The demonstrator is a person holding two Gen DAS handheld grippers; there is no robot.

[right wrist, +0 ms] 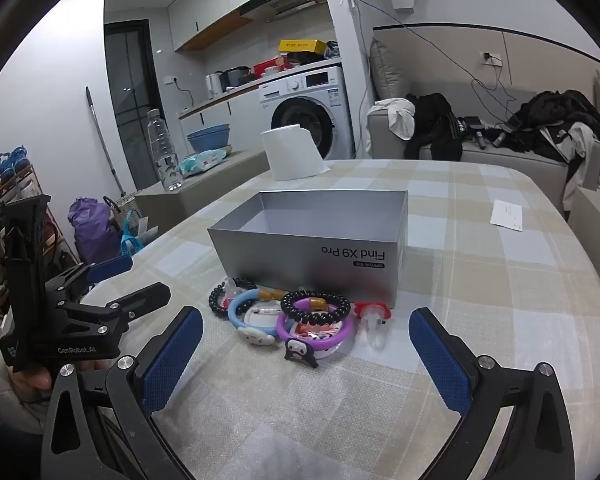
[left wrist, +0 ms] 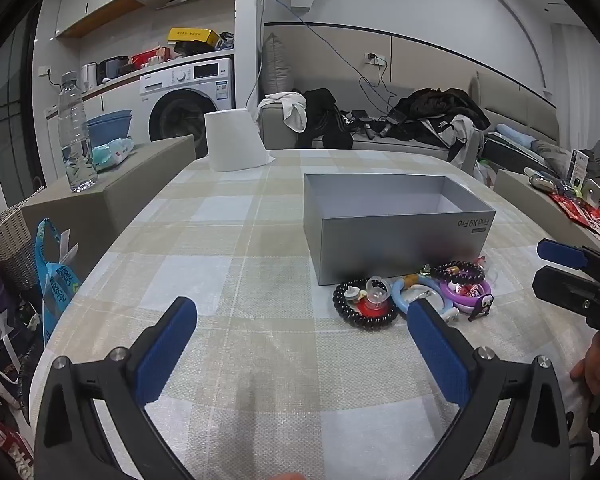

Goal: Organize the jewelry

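Observation:
An open grey box (left wrist: 396, 248) (right wrist: 308, 256) stands on the checked tablecloth. A small heap of jewelry lies against its front wall. The heap holds a black bead bracelet (left wrist: 364, 323) (right wrist: 220, 300), a light blue bangle (left wrist: 396, 290) (right wrist: 236, 308), a purple bangle (left wrist: 464, 302) (right wrist: 283, 329) and a second dark bead bracelet (left wrist: 460, 268) (right wrist: 292, 312). My left gripper (left wrist: 300, 306) (right wrist: 140, 278) hovers open, left of the heap. My right gripper (right wrist: 306, 316) (left wrist: 548, 268) is open in front of the heap. Neither holds anything.
A white paper roll (left wrist: 234, 140) stands at the table's far edge and a white card (right wrist: 508, 214) lies at the right. A low bench with a water bottle (left wrist: 74, 136) borders the left side. Bags and a basket (left wrist: 12, 236) sit on the floor there.

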